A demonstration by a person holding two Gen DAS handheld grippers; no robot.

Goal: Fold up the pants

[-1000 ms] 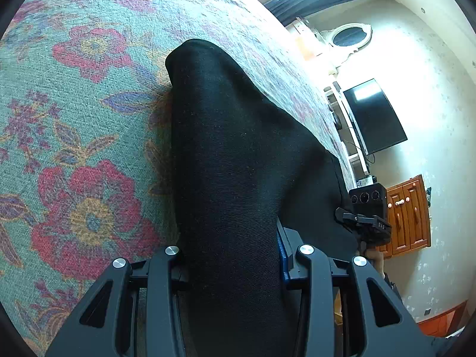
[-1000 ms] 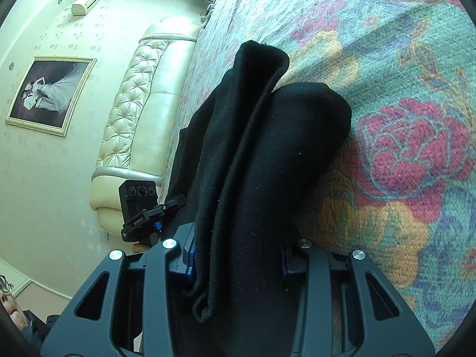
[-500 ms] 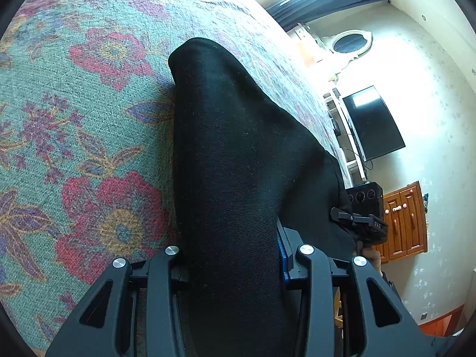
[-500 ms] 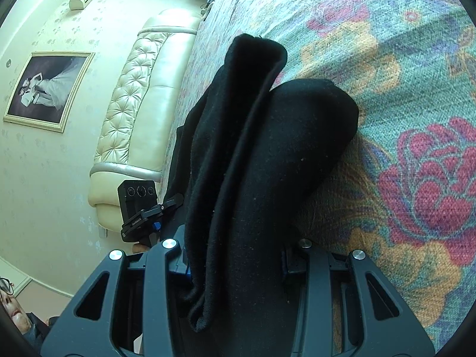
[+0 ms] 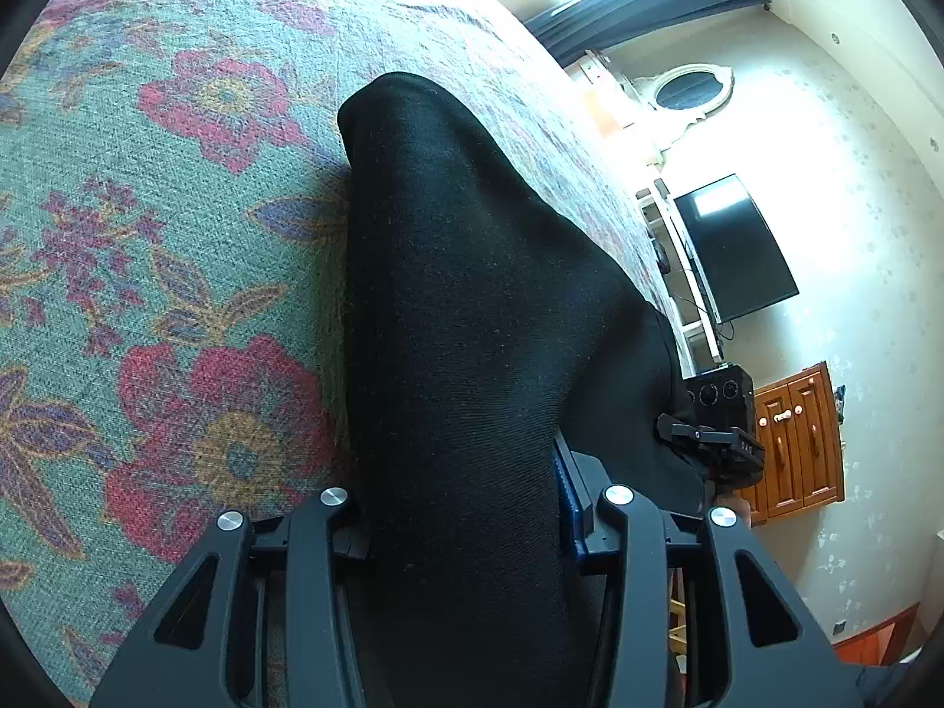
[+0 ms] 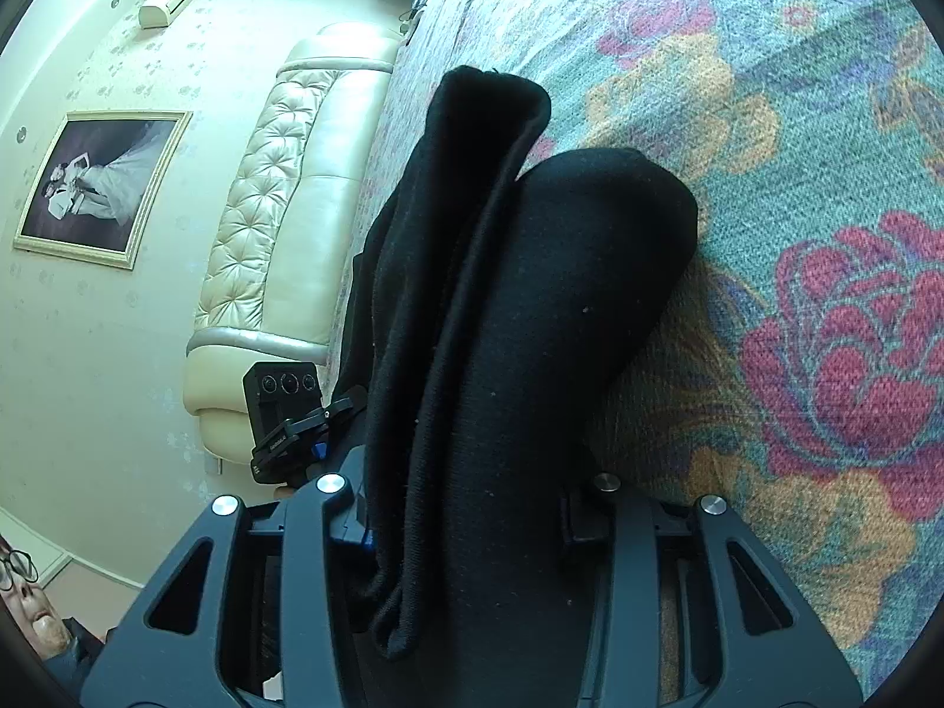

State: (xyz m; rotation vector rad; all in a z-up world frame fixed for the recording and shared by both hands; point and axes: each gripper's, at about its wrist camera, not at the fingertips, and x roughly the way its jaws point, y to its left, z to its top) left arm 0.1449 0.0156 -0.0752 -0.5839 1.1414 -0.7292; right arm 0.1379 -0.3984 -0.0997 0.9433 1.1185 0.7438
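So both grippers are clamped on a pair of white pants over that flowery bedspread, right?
Nearly. The pants are black, not white, as both wrist views show. The rest holds: the left gripper and the right gripper each have the cloth bunched between their fingers, over the flowery bedspread.

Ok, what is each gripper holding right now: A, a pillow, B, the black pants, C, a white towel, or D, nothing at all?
B: black pants fill the gap between the fingers of the left gripper, and the same black fabric is bunched in the right gripper, above the floral bedspread.
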